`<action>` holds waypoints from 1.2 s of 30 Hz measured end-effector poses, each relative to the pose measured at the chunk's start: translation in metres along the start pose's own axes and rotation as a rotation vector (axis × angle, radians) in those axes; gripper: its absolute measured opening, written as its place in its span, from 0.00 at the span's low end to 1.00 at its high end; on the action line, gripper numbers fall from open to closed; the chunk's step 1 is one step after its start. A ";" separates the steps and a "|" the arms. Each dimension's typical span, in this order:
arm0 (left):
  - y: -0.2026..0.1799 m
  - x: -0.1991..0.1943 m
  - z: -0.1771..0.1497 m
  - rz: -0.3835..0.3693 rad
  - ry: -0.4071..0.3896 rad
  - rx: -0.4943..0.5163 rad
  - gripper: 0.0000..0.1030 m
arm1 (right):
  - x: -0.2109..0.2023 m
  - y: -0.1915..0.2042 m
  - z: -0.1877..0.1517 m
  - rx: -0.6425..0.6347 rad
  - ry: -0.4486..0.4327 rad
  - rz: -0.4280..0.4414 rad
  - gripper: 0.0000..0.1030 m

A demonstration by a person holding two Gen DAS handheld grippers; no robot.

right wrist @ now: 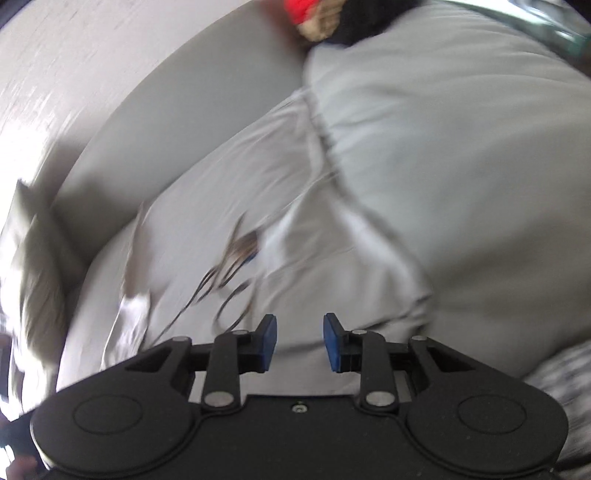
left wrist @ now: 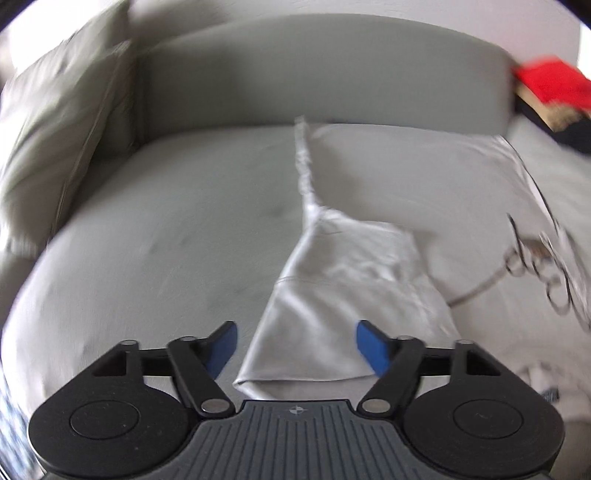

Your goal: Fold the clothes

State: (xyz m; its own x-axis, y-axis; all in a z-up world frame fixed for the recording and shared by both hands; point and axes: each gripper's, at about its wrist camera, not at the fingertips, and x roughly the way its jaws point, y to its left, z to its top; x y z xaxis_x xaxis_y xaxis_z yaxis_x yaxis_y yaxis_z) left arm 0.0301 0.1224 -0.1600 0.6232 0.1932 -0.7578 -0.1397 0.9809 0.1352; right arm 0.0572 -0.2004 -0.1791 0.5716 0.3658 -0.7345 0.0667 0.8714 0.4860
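Observation:
A pale grey-white shirt (left wrist: 388, 229) with a dark scribbled print lies spread on a grey sofa seat (left wrist: 166, 229). One sleeve (left wrist: 314, 332) stretches toward the left wrist camera, its cuff lying between the blue pads of my left gripper (left wrist: 295, 349), which stands wide open above it. In the right wrist view the same shirt (right wrist: 295, 229) fills the middle, print (right wrist: 229, 266) blurred. My right gripper (right wrist: 300, 341) hovers over the cloth with its jaws partly apart and nothing pinched between the pads.
A beige cushion (left wrist: 55, 140) leans at the sofa's left end. The grey backrest (left wrist: 314, 77) runs behind the shirt. A pile with red and black clothes (left wrist: 550, 96) sits at the far right; the pile of clothes (right wrist: 321, 14) shows at the top in the right wrist view. Both views are motion-blurred.

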 end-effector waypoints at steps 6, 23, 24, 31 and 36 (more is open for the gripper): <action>-0.039 0.005 -0.015 -0.042 0.076 0.112 0.74 | 0.019 0.036 -0.025 -0.149 0.094 -0.005 0.27; -0.054 -0.048 -0.020 -0.062 0.096 0.036 0.71 | -0.035 0.043 -0.043 -0.179 0.097 0.019 0.27; -0.060 -0.045 -0.018 -0.061 0.095 0.052 0.71 | -0.032 0.044 -0.041 -0.180 0.091 0.020 0.26; -0.088 -0.026 -0.028 -0.082 0.145 0.141 0.70 | -0.006 0.048 -0.049 -0.215 0.128 0.015 0.24; -0.084 -0.034 -0.028 -0.124 0.196 0.146 0.67 | -0.009 0.048 -0.055 -0.229 0.183 -0.007 0.23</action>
State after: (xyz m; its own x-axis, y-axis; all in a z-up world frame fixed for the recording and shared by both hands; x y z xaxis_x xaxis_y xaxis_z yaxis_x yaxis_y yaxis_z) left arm -0.0011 0.0327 -0.1637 0.4654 0.0776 -0.8817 0.0497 0.9923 0.1136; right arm 0.0103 -0.1438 -0.1755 0.4131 0.3946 -0.8207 -0.1283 0.9175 0.3766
